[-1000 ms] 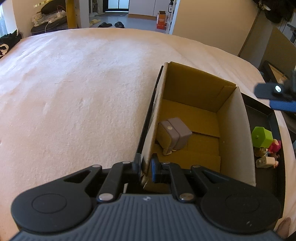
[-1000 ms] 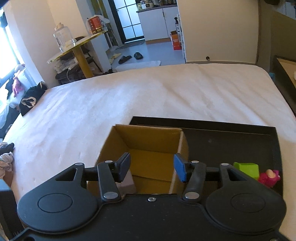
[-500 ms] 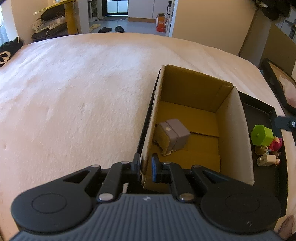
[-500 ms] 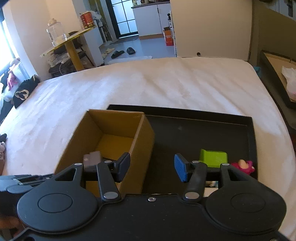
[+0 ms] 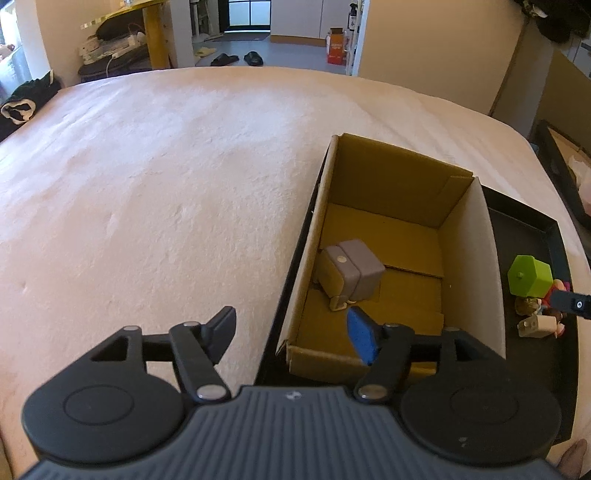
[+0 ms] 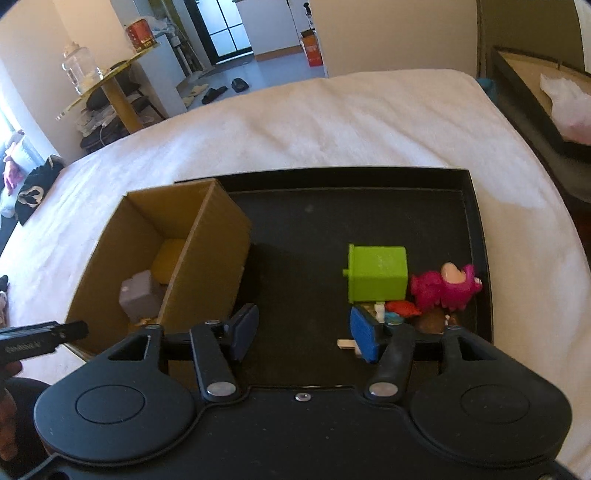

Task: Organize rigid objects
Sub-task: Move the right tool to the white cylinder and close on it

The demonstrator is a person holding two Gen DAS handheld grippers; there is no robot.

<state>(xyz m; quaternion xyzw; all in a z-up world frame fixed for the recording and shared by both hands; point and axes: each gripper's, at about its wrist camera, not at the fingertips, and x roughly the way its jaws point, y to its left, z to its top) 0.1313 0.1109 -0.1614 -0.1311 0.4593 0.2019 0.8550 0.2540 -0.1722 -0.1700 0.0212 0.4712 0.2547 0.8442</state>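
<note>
A wide cream bedspread (image 5: 166, 177) fills the foreground. Beyond it, a pair of dark slippers (image 5: 238, 58) lies on a grey floor near an orange carton (image 5: 335, 51). A yellow-legged side table (image 6: 107, 88) carries a clear glass jar (image 6: 79, 68) (a red tin (image 6: 138, 35) stands nearby).

The right gripper (image 6: 303, 334) hides most of the small toys (image 6: 400, 309) behind it.
</note>
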